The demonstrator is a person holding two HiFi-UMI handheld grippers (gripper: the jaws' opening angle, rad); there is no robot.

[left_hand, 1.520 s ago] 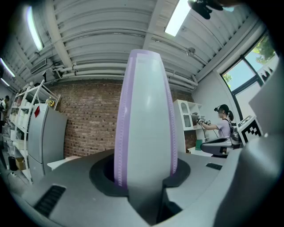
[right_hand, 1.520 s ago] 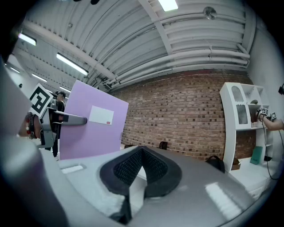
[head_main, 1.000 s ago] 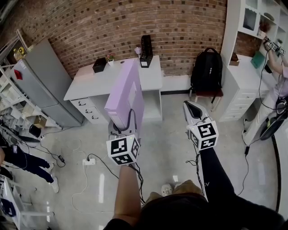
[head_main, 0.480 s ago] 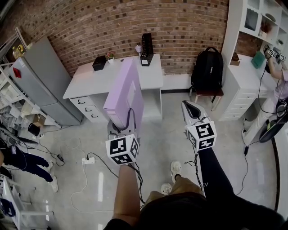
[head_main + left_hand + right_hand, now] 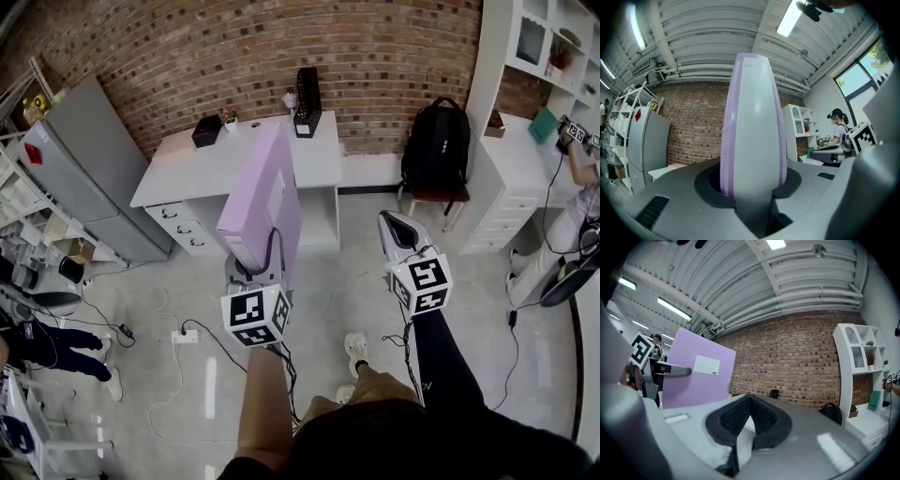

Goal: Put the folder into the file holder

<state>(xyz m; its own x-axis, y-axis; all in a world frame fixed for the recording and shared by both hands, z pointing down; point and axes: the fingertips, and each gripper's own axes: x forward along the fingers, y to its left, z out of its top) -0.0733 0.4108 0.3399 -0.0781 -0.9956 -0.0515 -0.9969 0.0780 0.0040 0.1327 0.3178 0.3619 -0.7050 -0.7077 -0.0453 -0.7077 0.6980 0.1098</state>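
Note:
A large purple folder point(image 5: 262, 199) stands upright in the air above the floor, with my left gripper point(image 5: 255, 272) shut on its lower edge. In the left gripper view the folder's spine point(image 5: 752, 126) fills the gap between the jaws. A black mesh file holder point(image 5: 307, 91) stands at the back of the white desk point(image 5: 187, 169), against the brick wall, well beyond the folder. My right gripper point(image 5: 398, 230) hangs to the right at about the same height, shut, with nothing between its pads point(image 5: 740, 416). From the right gripper view the folder's face point(image 5: 693, 376) shows at the left.
A black box point(image 5: 207, 133) and a small plant point(image 5: 230, 122) sit on the desk. A black backpack point(image 5: 431, 145) rests on a chair to the right, beside white shelving point(image 5: 525, 112). A grey cabinet point(image 5: 80, 169) stands left. A power strip point(image 5: 185, 336) and cables lie on the floor. A person point(image 5: 577, 206) stands far right.
Both grippers hold almost the same places, the folder still gripped. The person's shoe has stepped forward on the floor, and the view has crept slightly toward the desk.

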